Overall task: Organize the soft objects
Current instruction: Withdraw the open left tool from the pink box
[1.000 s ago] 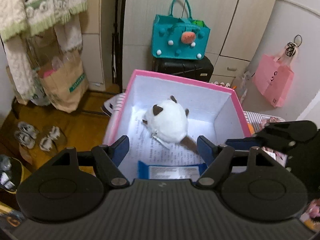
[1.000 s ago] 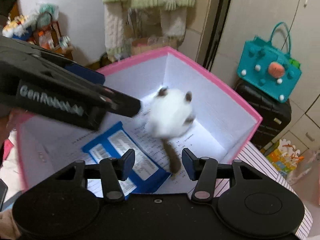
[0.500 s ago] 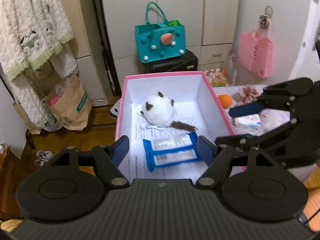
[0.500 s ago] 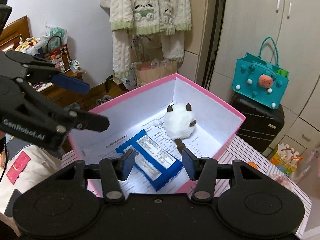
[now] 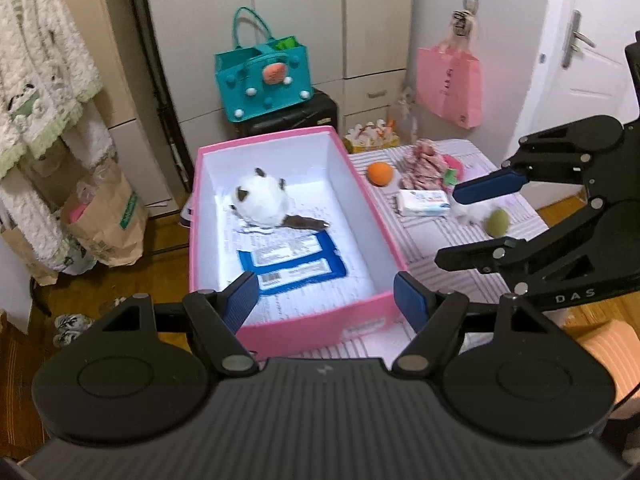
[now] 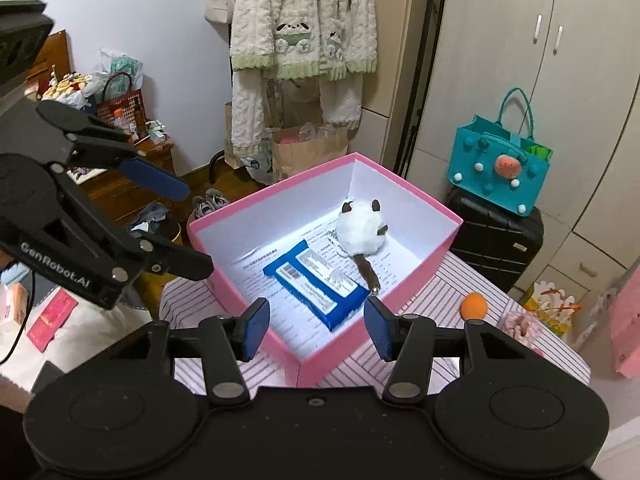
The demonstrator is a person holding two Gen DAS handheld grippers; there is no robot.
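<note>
A pink box (image 5: pixel 360 322) with a white inside stands on a striped table (image 5: pixel 444 236). In it lie a white plush cat (image 5: pixel 262 200) with a brown tail and a blue tissue pack (image 5: pixel 290 266); both show in the right wrist view, the cat (image 6: pixel 360 230) and the pack (image 6: pixel 316 280). My left gripper (image 5: pixel 326 306) is open and empty above the box's near wall. My right gripper (image 6: pixel 316 328) is open and empty above the box's near corner. On the table lie an orange ball (image 5: pixel 380 173), a white wipes pack (image 5: pixel 424 202), a pink cloth (image 5: pixel 424 160) and a green ball (image 5: pixel 497 222).
A teal felt bag (image 5: pixel 264 80) sits on a black suitcase (image 6: pixel 496 236) behind the box. A pink bag (image 5: pixel 450 84) hangs on the wall at the right. A paper bag (image 5: pixel 104 216) and hanging white knitwear (image 6: pixel 304 32) are at the left.
Both grippers have pulled back and up from inside the box. The plush cat stays lying in the box. More of the table and its loose objects have come into view.
</note>
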